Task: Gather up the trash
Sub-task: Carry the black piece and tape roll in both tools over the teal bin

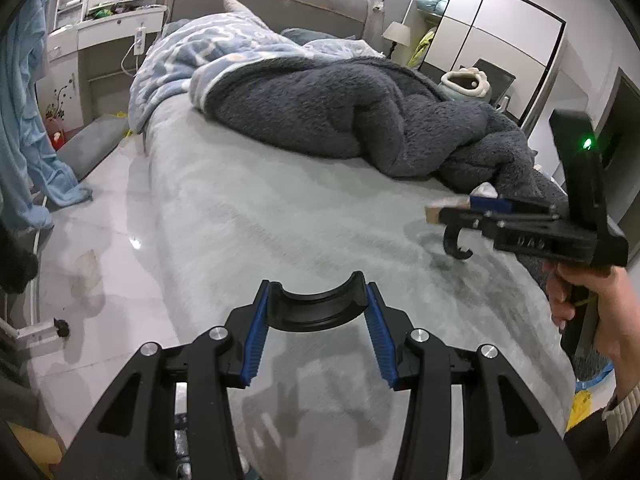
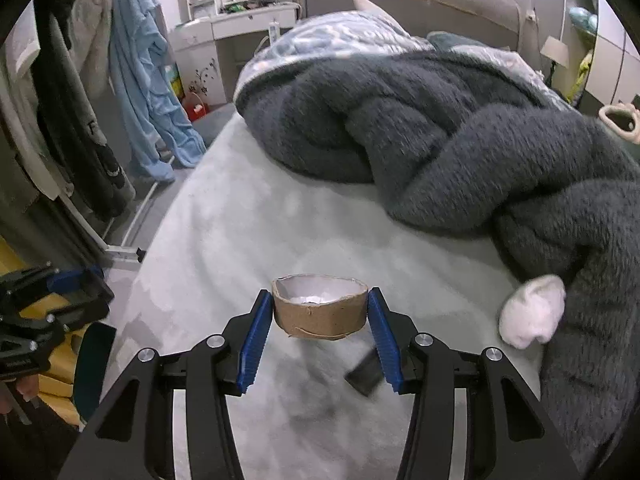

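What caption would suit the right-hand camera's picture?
Right gripper holds a cardboard ring above the bed, beside a grey blanket.

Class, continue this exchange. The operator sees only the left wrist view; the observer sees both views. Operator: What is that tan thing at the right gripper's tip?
Observer: A short cardboard roll, open end up, clamped between the pads of the right gripper.
Operator: Anything beneath it?
Observer: A small dark thing over the bed sheet, too blurred to name.
Operator: More to collect?
Observer: A rounded white wad rests against the grey blanket, mostly hidden from you.
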The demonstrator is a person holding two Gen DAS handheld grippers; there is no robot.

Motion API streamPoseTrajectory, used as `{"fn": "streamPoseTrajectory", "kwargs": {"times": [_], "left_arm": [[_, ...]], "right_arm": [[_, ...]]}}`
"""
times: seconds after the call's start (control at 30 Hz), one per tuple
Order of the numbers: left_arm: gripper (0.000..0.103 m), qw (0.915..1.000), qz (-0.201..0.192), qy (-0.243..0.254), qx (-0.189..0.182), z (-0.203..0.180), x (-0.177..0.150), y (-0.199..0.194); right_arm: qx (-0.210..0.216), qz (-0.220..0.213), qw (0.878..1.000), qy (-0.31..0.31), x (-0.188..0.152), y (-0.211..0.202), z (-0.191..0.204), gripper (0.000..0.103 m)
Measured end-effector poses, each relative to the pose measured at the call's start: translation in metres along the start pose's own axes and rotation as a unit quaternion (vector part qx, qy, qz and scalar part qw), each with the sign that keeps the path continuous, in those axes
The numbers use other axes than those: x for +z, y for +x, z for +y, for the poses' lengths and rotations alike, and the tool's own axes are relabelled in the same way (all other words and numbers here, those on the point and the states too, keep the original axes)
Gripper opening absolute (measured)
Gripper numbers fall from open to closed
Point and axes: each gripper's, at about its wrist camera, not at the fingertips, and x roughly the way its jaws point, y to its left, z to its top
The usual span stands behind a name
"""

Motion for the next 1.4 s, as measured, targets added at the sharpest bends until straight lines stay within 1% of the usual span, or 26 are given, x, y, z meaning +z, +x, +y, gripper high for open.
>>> {"fn": "streamPoseTrajectory", "kwargs": {"times": [0.07,0.17,0.27,0.3,0.5,0.6,0.87,1.13,1.27,1.4], "left_arm": [[0.049,1.0000,0.006,0.001,0.007,0.006,-0.004,-0.003],[0.049,0.9997,0.019,-0.011,0.013,0.018,-0.012,-0.008],[0.049,0.9988,0.034,-0.022,0.028,0.029,-0.021,-0.012],[0.049,0.9983,0.043,-0.029,0.026,0.034,-0.025,-0.013],[0.049,0.9937,0.078,-0.068,0.042,0.063,-0.047,-0.020],[0.049,0.9919,0.086,-0.076,0.056,0.072,-0.056,-0.028],[0.049,0.9846,0.126,-0.093,0.079,0.087,-0.090,-0.038],[0.049,0.9771,0.156,-0.111,0.092,0.110,-0.121,-0.043],[0.049,0.9727,0.171,-0.119,0.101,0.125,-0.135,-0.044],[0.049,0.9668,0.189,-0.137,0.105,0.144,-0.150,-0.042]], "right_arm": [[0.003,-0.010,1.000,-0.001,0.003,-0.002,0.006,0.050],[0.008,-0.026,1.000,-0.006,0.008,-0.005,0.019,0.050],[0.012,-0.040,0.999,-0.010,0.010,-0.010,0.033,0.050],[0.014,-0.043,0.999,-0.011,0.009,-0.012,0.038,0.050],[0.034,-0.050,0.998,-0.011,0.000,-0.020,0.069,0.050],[0.038,-0.054,0.998,-0.018,-0.003,-0.028,0.085,0.050],[0.051,-0.073,0.996,-0.020,-0.020,-0.052,0.127,0.050],[0.074,-0.070,0.995,-0.024,-0.038,-0.054,0.172,0.050],[0.092,-0.062,0.994,-0.013,-0.045,-0.047,0.189,0.050],[0.107,-0.050,0.992,-0.033,-0.047,-0.037,0.218,0.050]]}}
